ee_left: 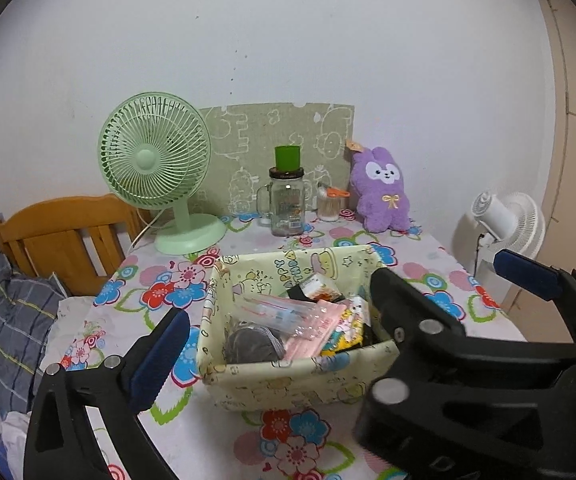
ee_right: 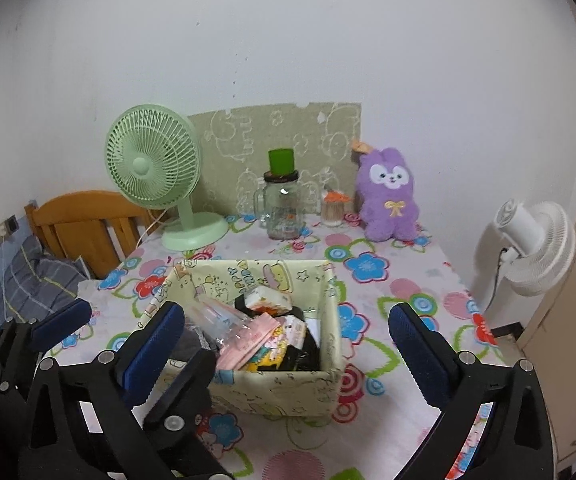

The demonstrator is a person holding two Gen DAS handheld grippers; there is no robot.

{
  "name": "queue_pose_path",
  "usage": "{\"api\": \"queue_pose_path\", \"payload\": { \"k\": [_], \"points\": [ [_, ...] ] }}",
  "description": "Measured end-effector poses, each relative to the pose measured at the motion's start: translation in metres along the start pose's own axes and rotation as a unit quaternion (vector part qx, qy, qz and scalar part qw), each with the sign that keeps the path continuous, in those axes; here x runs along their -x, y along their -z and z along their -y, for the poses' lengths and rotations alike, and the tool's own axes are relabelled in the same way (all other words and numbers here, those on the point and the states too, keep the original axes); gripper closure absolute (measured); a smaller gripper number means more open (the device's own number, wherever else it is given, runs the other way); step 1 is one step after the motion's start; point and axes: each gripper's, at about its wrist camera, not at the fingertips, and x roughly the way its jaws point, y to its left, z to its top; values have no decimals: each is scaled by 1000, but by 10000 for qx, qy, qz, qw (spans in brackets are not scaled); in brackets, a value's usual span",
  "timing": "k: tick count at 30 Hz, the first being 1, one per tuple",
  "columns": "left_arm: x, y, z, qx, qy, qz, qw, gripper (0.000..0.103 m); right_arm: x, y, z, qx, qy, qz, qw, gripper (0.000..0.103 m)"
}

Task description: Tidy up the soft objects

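A pale yellow cartoon-print fabric box (ee_left: 288, 384) (ee_right: 288, 392) sits mid-table, filled with packets, a pink pack (ee_left: 312, 336) and a grey soft item (ee_left: 247, 344). A purple plush rabbit (ee_left: 382, 190) (ee_right: 390, 196) sits upright at the back right of the table. My left gripper (ee_left: 271, 332) is open and empty, its jaws on either side of the box's near end. My right gripper (ee_right: 288, 340) is open and empty, its jaws straddling the box. Both hover in front of the box, close side by side.
A green desk fan (ee_left: 155, 160) (ee_right: 153, 160) stands back left. A glass mug jar with a green cup on top (ee_left: 285, 196) and a cotton-swab jar (ee_left: 328, 206) stand at the back. A white fan (ee_right: 528, 240) is off the table's right. A wooden bedhead (ee_left: 63, 236) is at left.
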Motion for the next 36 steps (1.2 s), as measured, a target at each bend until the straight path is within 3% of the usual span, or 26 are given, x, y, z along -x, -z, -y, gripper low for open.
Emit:
{"api": "queue_pose_path", "payload": {
  "k": [17,29,36],
  "points": [
    [71,6,-1,-53,-127,434,9990,0,77,9,16,24,271,499,9984,0],
    [101,8,-28,342,-312,587,9972,0,114,14,33,-107,746,665,9949,0],
    [110,9,-36,332,-435,638,9965,0,126,20,32,-184,695,710,9949,0]
  ]
}}
